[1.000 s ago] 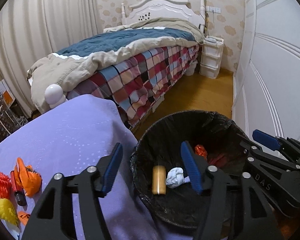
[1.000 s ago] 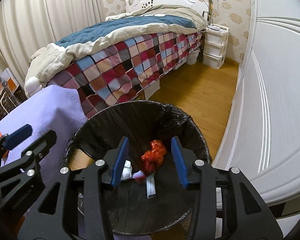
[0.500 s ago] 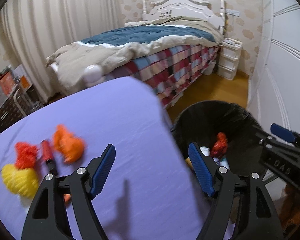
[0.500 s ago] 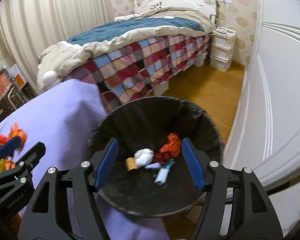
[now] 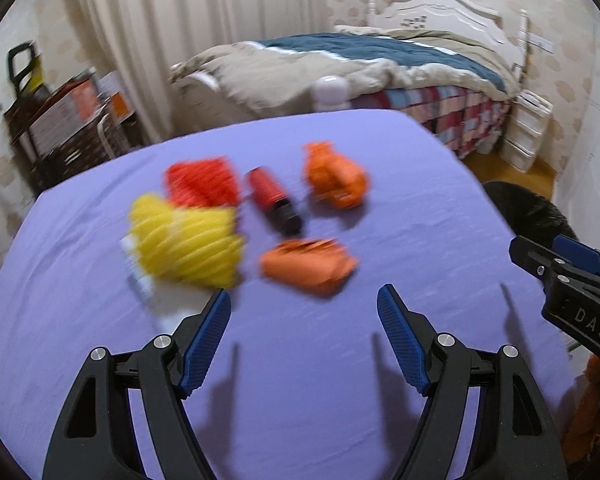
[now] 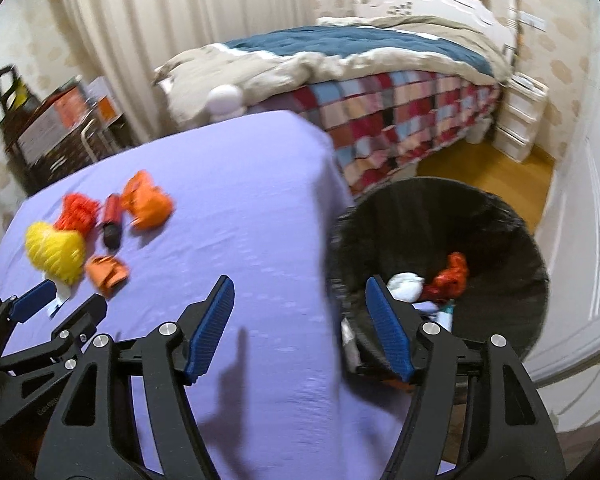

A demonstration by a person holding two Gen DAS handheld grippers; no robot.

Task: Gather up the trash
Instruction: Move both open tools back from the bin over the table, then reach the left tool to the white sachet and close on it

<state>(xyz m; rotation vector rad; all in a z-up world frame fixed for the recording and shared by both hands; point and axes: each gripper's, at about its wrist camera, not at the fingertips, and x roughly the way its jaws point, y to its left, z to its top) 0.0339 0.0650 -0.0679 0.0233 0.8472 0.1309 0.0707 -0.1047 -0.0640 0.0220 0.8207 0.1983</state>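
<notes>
On the table: purple cloth (image 5: 300, 380) covers it, trash clustered at its far left
Room: bed (image 6: 380, 64) with plaid skirt behind, curtain, wood floor
Bin: black-lined bin (image 6: 500, 240) off table's right edge, white wad and red scrap inside
Trash: yellow mesh (image 5: 188, 244), red mesh (image 5: 202, 182), two orange wrappers (image 5: 306, 266)
Red tube (image 5: 274, 200): lies flat, long axis running away from camera, dark end nearer
Left gripper (image 5: 304, 344): released, jaws just widened, nothing between
Right gripper (image 6: 300, 328): released, jaws just widened, empty, over table edge

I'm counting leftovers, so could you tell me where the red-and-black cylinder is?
The red-and-black cylinder lies on the purple cloth, between red mesh and orange wrapper.
</notes>
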